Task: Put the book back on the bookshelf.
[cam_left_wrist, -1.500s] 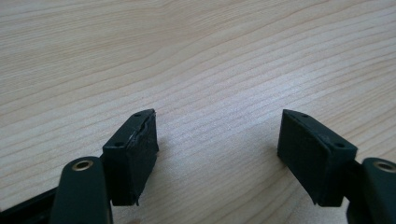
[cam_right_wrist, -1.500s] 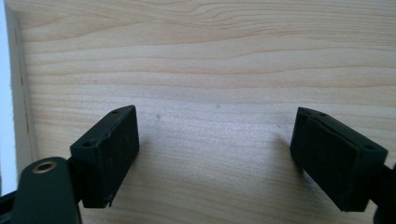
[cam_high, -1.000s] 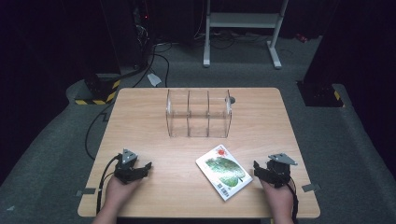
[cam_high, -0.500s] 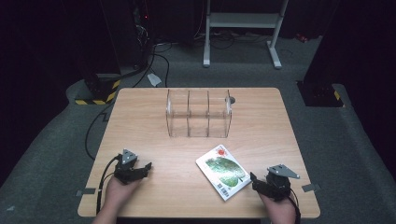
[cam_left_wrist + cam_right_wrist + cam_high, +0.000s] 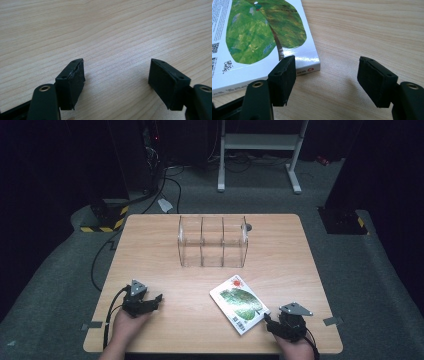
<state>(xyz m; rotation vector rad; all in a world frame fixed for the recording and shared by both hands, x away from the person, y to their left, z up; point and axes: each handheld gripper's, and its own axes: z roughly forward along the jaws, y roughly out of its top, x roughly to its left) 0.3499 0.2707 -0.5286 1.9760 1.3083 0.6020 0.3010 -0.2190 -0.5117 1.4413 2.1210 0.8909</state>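
Note:
A book [image 5: 240, 303] with a green leaf on its white cover lies flat on the wooden table [image 5: 280, 250], right of the front centre. My right gripper [image 5: 266, 320] sits low at the book's near right corner, pointing at it. In the right gripper view the book [image 5: 262, 37] lies behind the left jaw, and its corner pokes a little into the gap of the right gripper [image 5: 327, 67]. The jaws have just been closing, but the pads touch nothing. My left gripper [image 5: 159, 299] rests at the front left; in its own view the left gripper [image 5: 116, 67] is open over bare wood.
A clear three-compartment organizer [image 5: 212, 241] stands upright at the table's middle back, with a small dark object [image 5: 248, 226] behind its right end. On the floor beyond are cables, a yellow-and-black striped block [image 5: 102, 222] and a white stand [image 5: 260, 150].
My right gripper has moved toward the table's front edge and slightly left, ending at the book's near corner. The left gripper and the book have stayed put.

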